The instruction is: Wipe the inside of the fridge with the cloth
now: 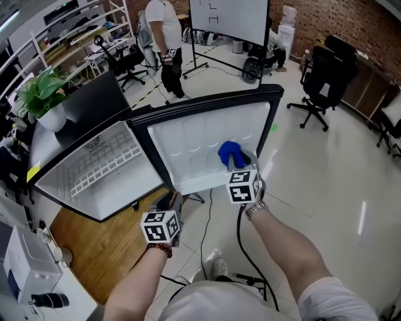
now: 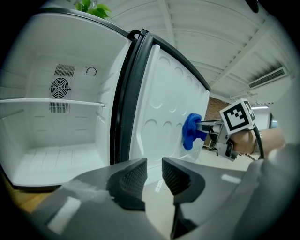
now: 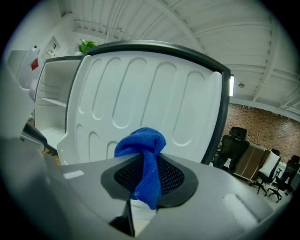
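The small fridge (image 1: 94, 163) stands open, its white inside (image 2: 56, 140) crossed by a wire shelf (image 2: 51, 101). Its door (image 1: 200, 144) swings out towards me, ribbed inner panel (image 3: 140, 93) facing me. My right gripper (image 1: 235, 162) is shut on a blue cloth (image 1: 229, 152), whose bunched end lies against the lower right of that panel. The cloth (image 3: 143, 145) hangs between the pads of this gripper (image 3: 149, 180). The left gripper view shows the cloth (image 2: 191, 131) on the door (image 2: 164, 103). My left gripper (image 1: 170, 202) hovers low before the door's hinge side, jaws (image 2: 154, 176) slightly apart and holding nothing.
A potted plant (image 1: 44, 94) sits on top of the fridge. A black cable (image 1: 207, 219) runs across the tiled floor under my arms. Office chairs (image 1: 322, 81) stand at the right, and a person (image 1: 164, 37) and a whiteboard (image 1: 229, 19) are behind the fridge.
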Demonstrator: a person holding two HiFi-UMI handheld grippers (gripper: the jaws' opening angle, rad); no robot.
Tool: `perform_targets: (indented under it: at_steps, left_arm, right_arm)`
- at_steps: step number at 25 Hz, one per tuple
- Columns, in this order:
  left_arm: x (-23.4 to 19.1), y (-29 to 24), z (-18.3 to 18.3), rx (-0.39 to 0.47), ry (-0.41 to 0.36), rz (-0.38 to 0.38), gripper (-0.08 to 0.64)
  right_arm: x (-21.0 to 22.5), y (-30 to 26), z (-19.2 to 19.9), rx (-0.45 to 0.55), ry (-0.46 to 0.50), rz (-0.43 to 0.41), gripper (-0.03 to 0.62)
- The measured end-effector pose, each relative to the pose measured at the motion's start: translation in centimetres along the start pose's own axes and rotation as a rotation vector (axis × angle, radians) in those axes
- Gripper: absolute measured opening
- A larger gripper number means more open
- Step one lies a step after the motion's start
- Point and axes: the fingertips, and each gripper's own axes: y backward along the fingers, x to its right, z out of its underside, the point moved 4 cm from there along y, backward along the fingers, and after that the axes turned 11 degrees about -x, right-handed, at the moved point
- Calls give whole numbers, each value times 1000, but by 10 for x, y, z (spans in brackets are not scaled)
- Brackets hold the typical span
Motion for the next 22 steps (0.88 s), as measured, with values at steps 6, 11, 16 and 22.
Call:
perform_targets:
  at_steps: [6, 11, 16, 22]
  left_arm:
    - [7, -5, 0, 1, 4, -3, 106]
    - [11, -8, -2, 3, 7, -6, 106]
    - [15, -11, -2, 4, 10, -6, 106]
    - [14, -11, -3, 11, 11, -6, 106]
  right_arm:
    - [32, 0, 9, -21, -25, 49, 86]
    - [50, 2, 14, -31, -37, 81, 86]
    - [62, 4, 17, -30, -35, 93, 86]
    - [59, 10, 17, -19, -42, 85, 86]
